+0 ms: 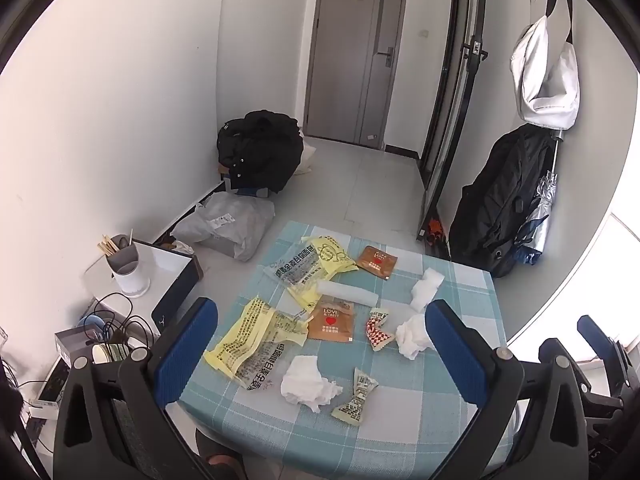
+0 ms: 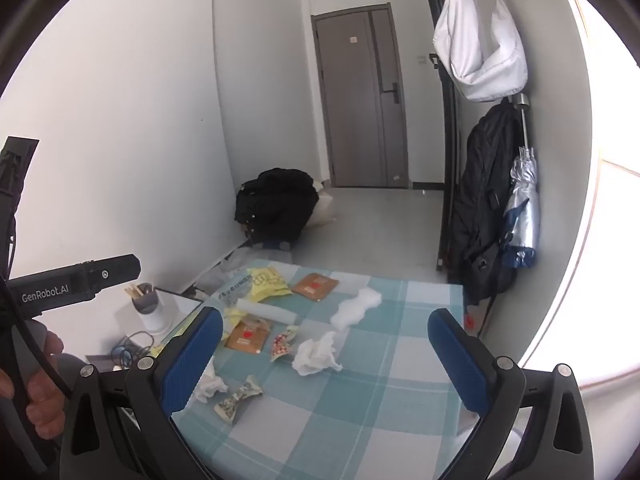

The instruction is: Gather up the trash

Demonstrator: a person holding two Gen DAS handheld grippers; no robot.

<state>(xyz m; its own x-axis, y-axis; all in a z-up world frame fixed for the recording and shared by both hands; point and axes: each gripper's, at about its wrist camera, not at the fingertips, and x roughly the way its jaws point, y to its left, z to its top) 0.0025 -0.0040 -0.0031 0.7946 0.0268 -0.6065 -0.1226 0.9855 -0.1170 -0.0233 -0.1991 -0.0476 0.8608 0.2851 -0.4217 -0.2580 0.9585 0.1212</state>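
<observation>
Trash lies scattered on a table with a blue check cloth (image 1: pixel 400 420): yellow wrappers (image 1: pixel 248 344), two brown sachets (image 1: pixel 332 320), crumpled tissues (image 1: pixel 308 384), a red check wrapper (image 1: pixel 378 328), a twisted snack wrapper (image 1: pixel 356 398) and a white roll (image 1: pixel 348 292). My left gripper (image 1: pixel 320 304) hovers open above the table's near left part, nothing between its blue pads. My right gripper (image 2: pixel 325 314) is also open and empty, above the near edge, with a tissue (image 2: pixel 316 354) and the twisted wrapper (image 2: pixel 238 398) ahead. A hand (image 2: pixel 40 400) holds the left gripper's body.
Left of the table stands a low unit with a white cup of chopsticks (image 1: pixel 126 268) and tangled cables (image 1: pixel 116 324). A black jacket pile (image 1: pixel 260 148) and a grey bag (image 1: pixel 228 228) lie on the floor. A black bag (image 1: pixel 500 208) and an umbrella (image 1: pixel 540 216) hang at the right.
</observation>
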